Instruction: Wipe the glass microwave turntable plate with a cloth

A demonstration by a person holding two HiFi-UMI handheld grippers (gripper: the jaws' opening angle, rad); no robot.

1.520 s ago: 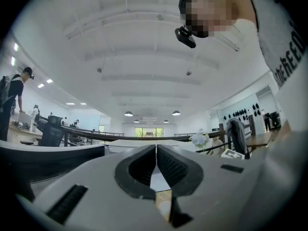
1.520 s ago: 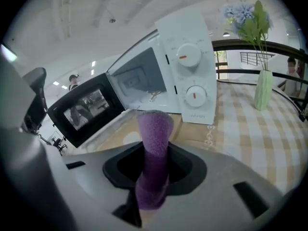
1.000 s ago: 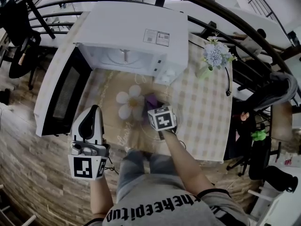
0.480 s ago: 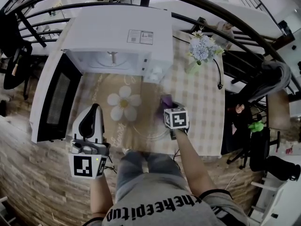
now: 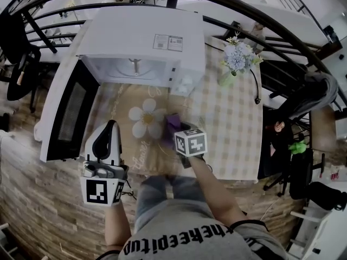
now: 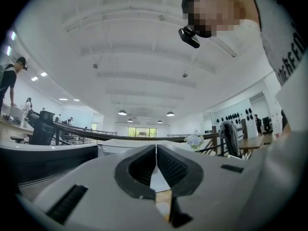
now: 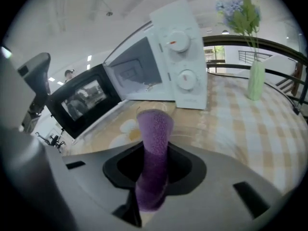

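Observation:
My right gripper (image 5: 179,130) is shut on a purple cloth (image 5: 172,123) and holds it low over the table, just right of the white flower print (image 5: 146,118). In the right gripper view the cloth (image 7: 155,134) stands up between the jaws of that gripper (image 7: 154,162). The glass turntable plate (image 5: 153,145) shows only as faint arcs on the mat beneath the cloth. My left gripper (image 5: 111,124) hangs off the table's left front edge, shut with nothing in it; its view shows that gripper (image 6: 156,150) pointing level across the room.
A white microwave (image 5: 146,42) stands at the back of the table, and its door (image 5: 70,112) swings open to the left. A vase of pale flowers (image 5: 236,61) sits at the back right. A dark railing curves behind the checked tablecloth (image 5: 233,129).
The right gripper with the cloth swept right across the plate, then back left toward the flower print. The left gripper has stayed where it was.

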